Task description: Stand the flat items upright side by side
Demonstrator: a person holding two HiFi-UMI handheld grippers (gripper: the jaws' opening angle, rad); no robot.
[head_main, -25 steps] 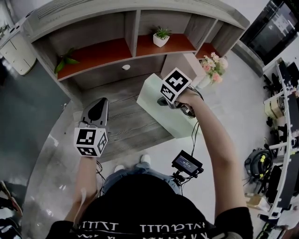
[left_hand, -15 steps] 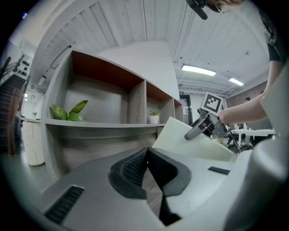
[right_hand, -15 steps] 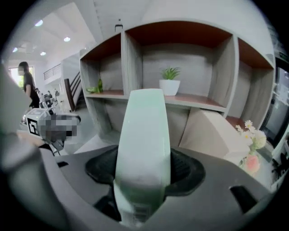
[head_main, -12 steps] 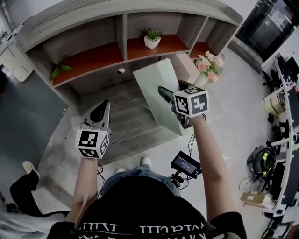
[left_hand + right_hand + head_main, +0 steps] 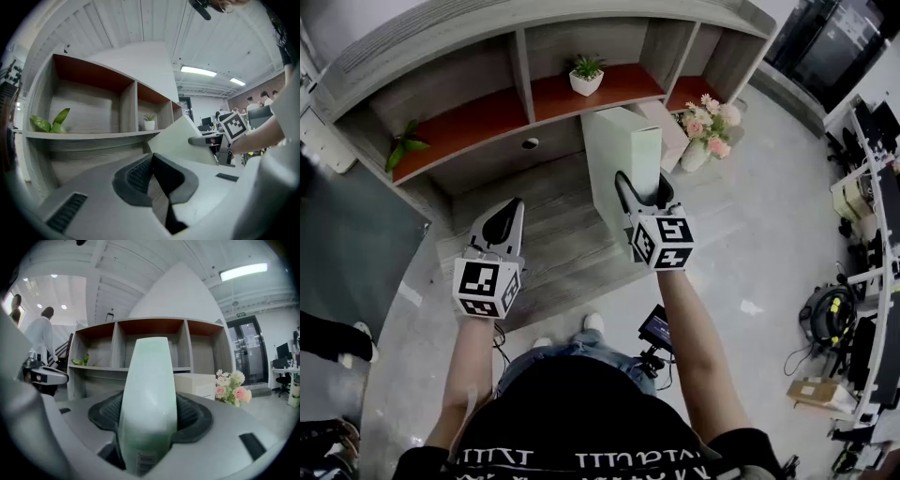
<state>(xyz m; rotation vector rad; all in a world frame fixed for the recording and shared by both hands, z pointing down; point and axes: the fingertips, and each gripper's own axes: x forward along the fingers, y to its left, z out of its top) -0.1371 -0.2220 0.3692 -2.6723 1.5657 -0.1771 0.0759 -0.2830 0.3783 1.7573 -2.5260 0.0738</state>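
My right gripper [image 5: 642, 194] is shut on a flat pale green box [image 5: 623, 145] and holds it on edge, nearly upright, above the grey wooden bottom board [image 5: 539, 234] of the shelf unit. In the right gripper view the box [image 5: 149, 380] fills the gap between the pads, narrow edge toward the camera, barcode at its lower end. A second flat whitish box [image 5: 672, 129] lies at the right of the board, next to the flowers. My left gripper [image 5: 503, 216] hovers over the board's left part, shut and holding nothing; its pads meet at the tips [image 5: 152, 157].
The shelf unit has red-brown shelves [image 5: 487, 108] with a small potted plant [image 5: 586, 73] and a leafy sprig [image 5: 401, 150]. A vase of pink flowers [image 5: 710, 131] stands on the floor at the right. A person [image 5: 44, 329] stands far left in the right gripper view.
My right gripper has swung the pale green box from a flat tilt to standing on edge and carried it left, toward the shelf's middle. The left gripper has hardly moved.
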